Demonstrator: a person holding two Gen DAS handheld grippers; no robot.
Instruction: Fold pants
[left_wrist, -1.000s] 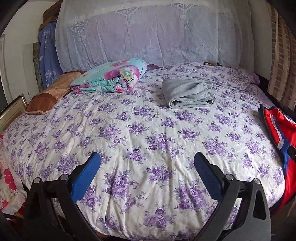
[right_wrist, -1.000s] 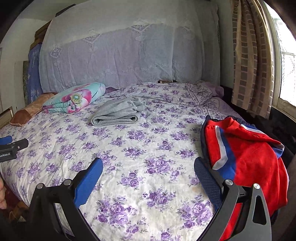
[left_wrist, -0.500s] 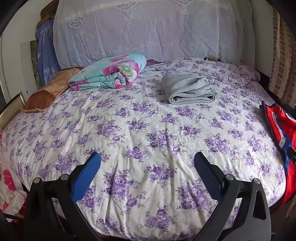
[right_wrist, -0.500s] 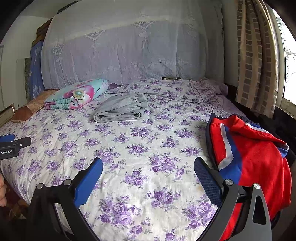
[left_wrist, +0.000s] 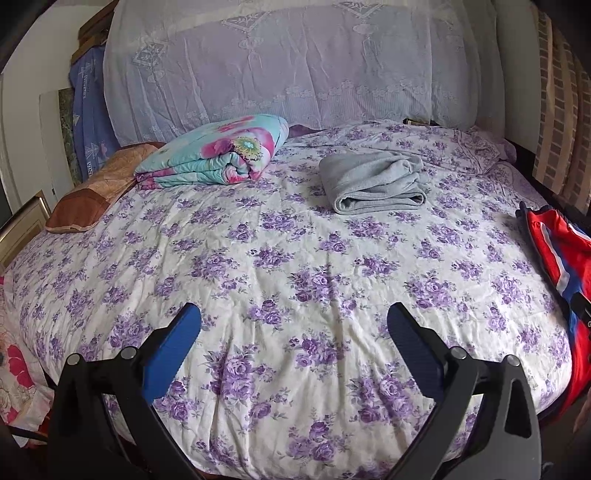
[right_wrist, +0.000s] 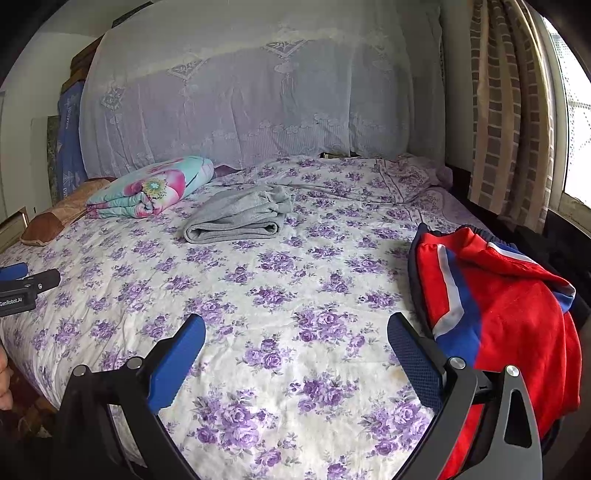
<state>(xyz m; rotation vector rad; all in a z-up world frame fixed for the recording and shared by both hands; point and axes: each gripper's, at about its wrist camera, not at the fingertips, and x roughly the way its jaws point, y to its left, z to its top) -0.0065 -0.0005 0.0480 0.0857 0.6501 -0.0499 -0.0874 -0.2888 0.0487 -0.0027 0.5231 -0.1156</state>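
Both grippers have eased up and back over the last second, so the bed (left_wrist: 295, 258) sits a little lower in each view and the red pants (right_wrist: 509, 314) show more fully in the right wrist view; nothing on the bed has shifted.

Left gripper (left_wrist: 293, 321) hovers above the near edge of the floral sheet, jaws spread wide, holding nothing. Right gripper (right_wrist: 295, 332) hovers likewise – jaws wide apart and empty – with its right finger (right_wrist: 413, 354) just beside the pants, though whether they touch I cannot tell.

These red pants, with blue and white stripes, lie bunched and unfolded at the bed's right edge, partly draped over the side. Grey pants (left_wrist: 373, 184) lie folded further back near the middle of the bed, well apart from both grippers. To their left rests a folded floral quilt (left_wrist: 218, 151), and beside that a brown pillow (left_wrist: 96, 195). In the right wrist view the left gripper's tip shows at the left edge. A lace cover (right_wrist: 251, 99) hangs behind the bed, and a curtain (right_wrist: 513, 122) at the right.
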